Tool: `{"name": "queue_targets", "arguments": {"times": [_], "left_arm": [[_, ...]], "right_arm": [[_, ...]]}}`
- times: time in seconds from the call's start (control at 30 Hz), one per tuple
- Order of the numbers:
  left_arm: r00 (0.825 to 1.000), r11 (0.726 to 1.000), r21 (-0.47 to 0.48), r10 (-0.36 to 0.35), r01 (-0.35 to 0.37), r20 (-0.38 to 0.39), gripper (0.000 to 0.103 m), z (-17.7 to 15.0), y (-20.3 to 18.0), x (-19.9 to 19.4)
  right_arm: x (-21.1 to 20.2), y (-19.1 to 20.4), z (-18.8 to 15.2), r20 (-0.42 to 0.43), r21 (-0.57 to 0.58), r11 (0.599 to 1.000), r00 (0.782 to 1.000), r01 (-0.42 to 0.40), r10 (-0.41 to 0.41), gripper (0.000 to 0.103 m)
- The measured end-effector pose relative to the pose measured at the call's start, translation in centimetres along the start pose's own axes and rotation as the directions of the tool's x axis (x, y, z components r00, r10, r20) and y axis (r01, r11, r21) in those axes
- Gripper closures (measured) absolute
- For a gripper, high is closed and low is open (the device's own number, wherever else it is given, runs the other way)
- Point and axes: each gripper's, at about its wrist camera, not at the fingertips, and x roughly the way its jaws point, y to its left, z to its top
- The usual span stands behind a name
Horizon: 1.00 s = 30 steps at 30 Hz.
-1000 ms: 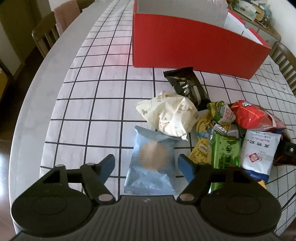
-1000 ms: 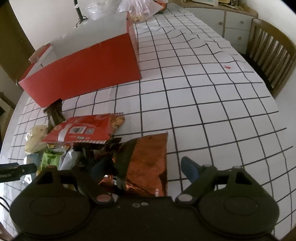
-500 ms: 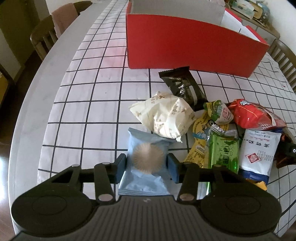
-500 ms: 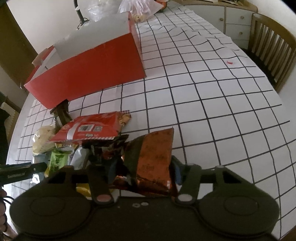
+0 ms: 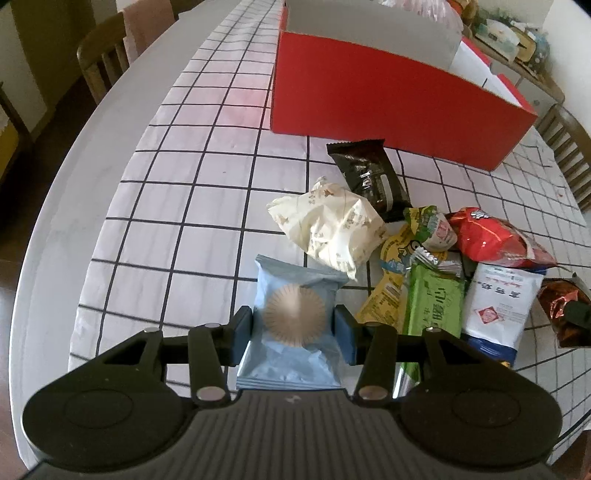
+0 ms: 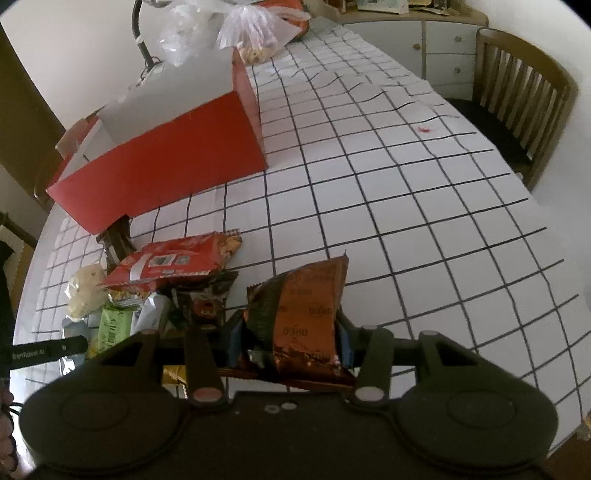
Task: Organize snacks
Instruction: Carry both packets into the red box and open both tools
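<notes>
A pile of snack packets lies on the checked tablecloth in front of a red box (image 5: pixel 388 107), which is open at the top. My left gripper (image 5: pixel 293 325) is shut on a light blue packet (image 5: pixel 295 284) at the pile's left edge, with the pads pressing its sides. A cream packet (image 5: pixel 328 225), a black one (image 5: pixel 369 177), a red bag (image 5: pixel 491 236) and green (image 5: pixel 436 299) and white (image 5: pixel 498 302) packets lie beside it. My right gripper (image 6: pixel 290 339) is closing its jaws on an orange-brown cookie packet (image 6: pixel 303 295), which stands tilted up off the cloth. The red box (image 6: pixel 159 173) is far left in the right wrist view.
Clear plastic bags of food (image 6: pixel 255 33) sit behind the box. A wooden chair (image 6: pixel 517 103) stands at the table's right side and another chair (image 5: pixel 107 62) at its left. The table's rounded edge (image 5: pixel 48 229) runs close on the left. A white cabinet (image 6: pixel 443 48) is behind.
Both grippers went from wide open to shut, the left on the light blue packet, the right on the orange-brown packet. The orange-brown packet now stands up crumpled between the pads.
</notes>
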Motion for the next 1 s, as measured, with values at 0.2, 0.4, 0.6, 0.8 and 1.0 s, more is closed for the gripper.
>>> {"name": "queue_targets", "arguments": {"times": [0.2,0.4,0.6,0.8,1.0], "left_arm": [[1.0,0.999,-0.032,-0.012,0.013,0.015,0.056,-0.4,0.4,-1.6],[0.999,0.998,-0.054,-0.031,0.033,0.041,0.056,-0.1,0.5,-3.8],[0.995,0.997,-0.036,-0.062,0.065,0.08,0.056,0.8,-0.6,-6.3],[0.991,0.998,0.003,-0.069,0.069,0.115,0.056,3.1,-2.1,-8.4],[0.986,0.998,0.03,-0.064,0.06,0.156,0.056,6.5,-3.7,-9.4]], "right_arm": [[-1.8,-0.2,0.0,0.036,0.012,1.0,0.999,-0.017,0.016,0.056],[-3.6,0.1,0.6,0.07,0.002,0.999,0.997,-0.045,0.045,0.056],[-4.9,1.3,2.1,0.108,-0.044,0.996,0.991,-0.072,0.077,0.056],[-5.7,3.2,5.0,0.149,-0.112,0.989,0.982,-0.101,0.117,0.056],[-5.8,5.6,8.3,0.175,-0.187,0.975,0.972,-0.123,0.156,0.056]]}}
